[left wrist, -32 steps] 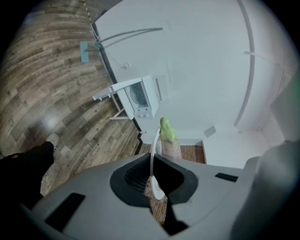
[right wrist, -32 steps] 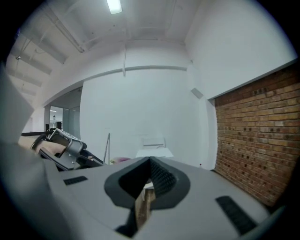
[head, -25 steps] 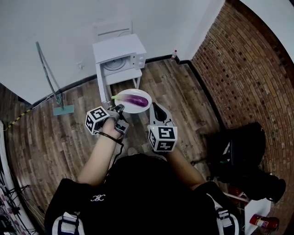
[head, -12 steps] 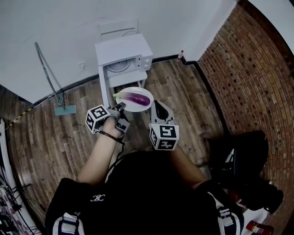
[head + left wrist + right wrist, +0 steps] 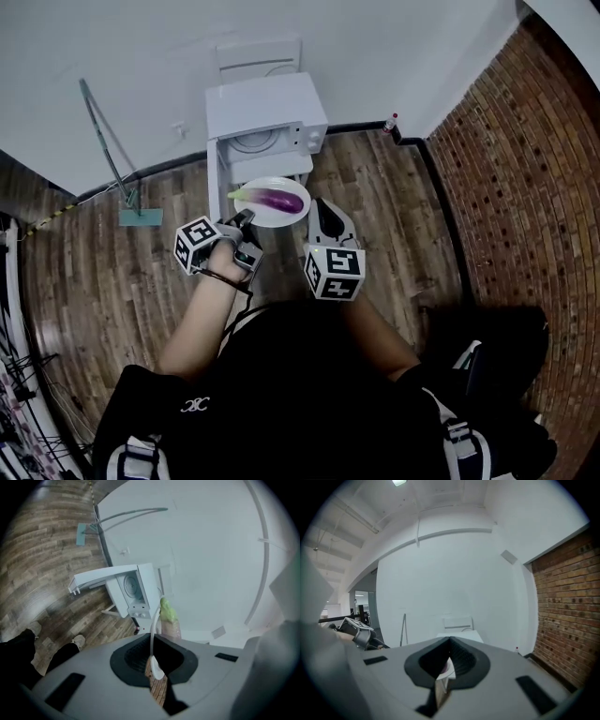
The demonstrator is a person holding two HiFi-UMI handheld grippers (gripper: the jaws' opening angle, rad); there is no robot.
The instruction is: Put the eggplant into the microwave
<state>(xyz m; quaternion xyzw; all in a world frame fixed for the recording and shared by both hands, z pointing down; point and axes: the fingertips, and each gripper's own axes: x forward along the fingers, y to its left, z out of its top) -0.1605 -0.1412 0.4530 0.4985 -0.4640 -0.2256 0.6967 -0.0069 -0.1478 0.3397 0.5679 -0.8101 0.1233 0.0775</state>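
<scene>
Mop: a long-handled mop (image 5: 111, 159) leans on the white wall, far left.
Left tongs: the left tongs (image 5: 245, 221) are pinching the near-left rim of a white plate (image 5: 265, 184). The left gripper view shows the tongs (image 5: 154, 665) pressed onto that rim (image 5: 153, 630).
Eggplant: a purple eggplant (image 5: 280, 199) lies on the plate, its green stem end (image 5: 168, 611) pointing left, in the air just in front of the microwave.
Microwave: a white microwave (image 5: 265, 103) sits on a white counter (image 5: 214, 180) against the wall.
Right tongs: the right tongs (image 5: 314, 202) grip the plate's right rim, and the right gripper view shows them (image 5: 446, 665) clamped on it.
Bottle: a small bottle (image 5: 390, 125) stands at the corner, by the brick wall (image 5: 525, 169).
</scene>
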